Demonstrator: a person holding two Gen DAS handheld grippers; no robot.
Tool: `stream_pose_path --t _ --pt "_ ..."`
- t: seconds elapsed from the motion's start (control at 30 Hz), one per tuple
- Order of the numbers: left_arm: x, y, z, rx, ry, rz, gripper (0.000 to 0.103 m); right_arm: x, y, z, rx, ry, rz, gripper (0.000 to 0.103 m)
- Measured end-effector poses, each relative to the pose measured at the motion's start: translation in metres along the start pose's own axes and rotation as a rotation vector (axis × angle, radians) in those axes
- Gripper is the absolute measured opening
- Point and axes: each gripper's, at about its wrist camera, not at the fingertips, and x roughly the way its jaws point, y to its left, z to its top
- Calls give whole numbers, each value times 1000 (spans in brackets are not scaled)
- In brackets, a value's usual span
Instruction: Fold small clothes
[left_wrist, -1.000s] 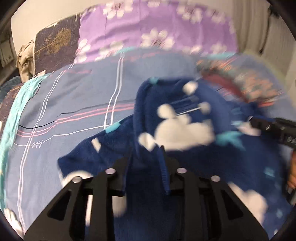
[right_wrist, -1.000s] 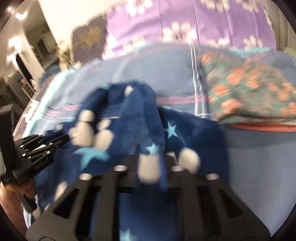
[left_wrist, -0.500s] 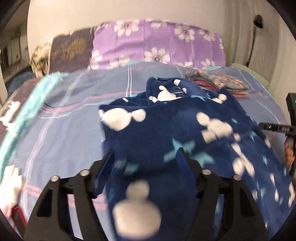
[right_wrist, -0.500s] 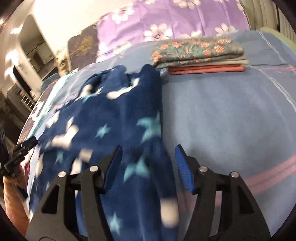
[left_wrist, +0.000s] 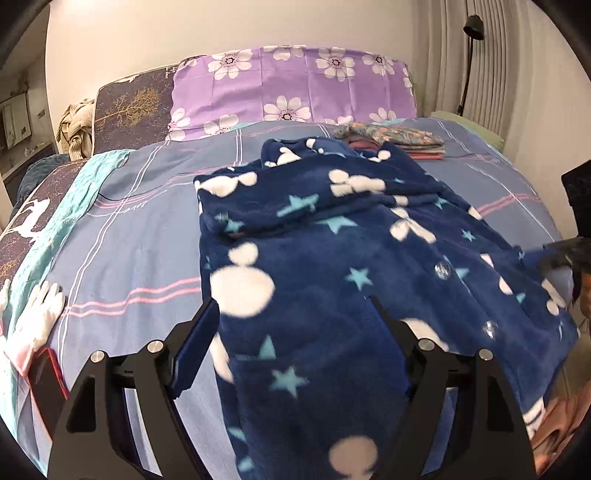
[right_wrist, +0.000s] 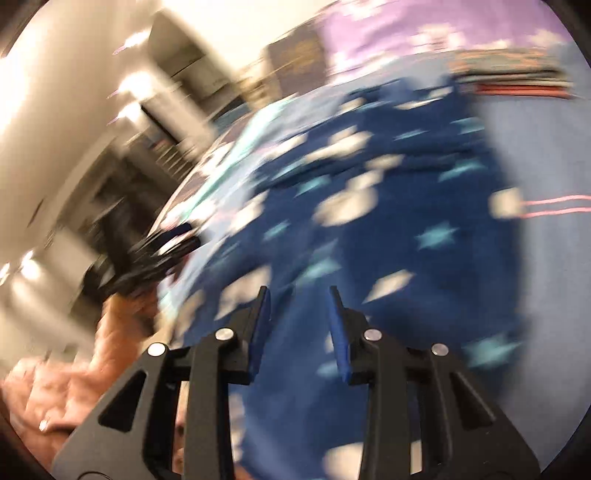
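A dark blue fleece garment (left_wrist: 332, 258) with white shapes and light blue stars lies spread on the striped blue bed sheet (left_wrist: 140, 240), one sleeve folded across its top. My left gripper (left_wrist: 291, 304) hovers over the garment's near hem. Its jaws are opening wide, and the fabric lies under and between them without being pinched. In the blurred right wrist view my right gripper (right_wrist: 298, 291) is over the same garment (right_wrist: 388, 184). Its jaws are closing, still apart, with fabric below the gap. Each gripper shows in the other's view: the right gripper (left_wrist: 569, 254) and the left gripper (right_wrist: 155, 251).
A pile of folded clothes (left_wrist: 391, 142) sits at the far right of the bed before a purple floral pillow (left_wrist: 291, 85). A dark pillow (left_wrist: 133, 107) is at the far left. A white glove (left_wrist: 37, 317) and a red-edged flat object (left_wrist: 48, 384) lie at the near left edge.
Both grippers let go of the garment and drew back toward the bed's near edge. The garment went from bunched and lifted to spread flat. The right view has swung left.
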Motion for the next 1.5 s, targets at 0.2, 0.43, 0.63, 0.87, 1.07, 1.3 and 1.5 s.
stream_pose_path --t 0.2,0.43,0.63,0.87,1.07,1.3,1.5 --pt "-16 9 -28 -66 8 32 81 49 42 -28 -19 183 147 63" --pt "-30 28 -60 -160 15 6 86 41 36 -28 37 133 54 5" --pt "-24 38 -98 -255 106 -137 86 -4 11 -55 86 112 -99 37" --pt "-33 43 -119 -325 105 -298 56 -90 -63 -80 335 -103 -264 46" --pt "-33 25 -124 -288 143 -346 49 -84 -76 -120 424 -87 -60 54" --pt "-34 13 -119 -264 142 -367 22 -63 -70 -100 424 -85 0 11" --pt "-85 9 -64 -263 -98 -406 16 -102 -16 -54 215 -259 18 10"
